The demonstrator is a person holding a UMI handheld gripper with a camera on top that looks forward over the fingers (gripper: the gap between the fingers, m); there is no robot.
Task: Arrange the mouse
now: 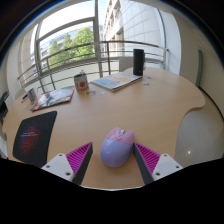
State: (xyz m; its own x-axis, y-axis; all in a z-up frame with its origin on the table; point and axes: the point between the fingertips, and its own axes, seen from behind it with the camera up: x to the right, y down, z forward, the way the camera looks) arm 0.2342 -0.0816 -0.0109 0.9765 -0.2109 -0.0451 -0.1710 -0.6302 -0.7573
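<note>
A light purple mouse [117,146] lies on the round wooden table [160,110]. It sits between the fingers of my gripper [113,160], towards their tips. The left pink pad [80,158] stands a little off the mouse's side. The right pad [147,156] is close against its other side. The gripper is open around the mouse, which rests on the table. A black mouse pad [34,136] with a reddish edge lies on the table to the left of the left finger.
At the far side of the table are a flat open book or laptop [118,80], a dark upright box [138,62], a small carton [81,83] and a magazine [52,97]. Large windows with a railing stand beyond.
</note>
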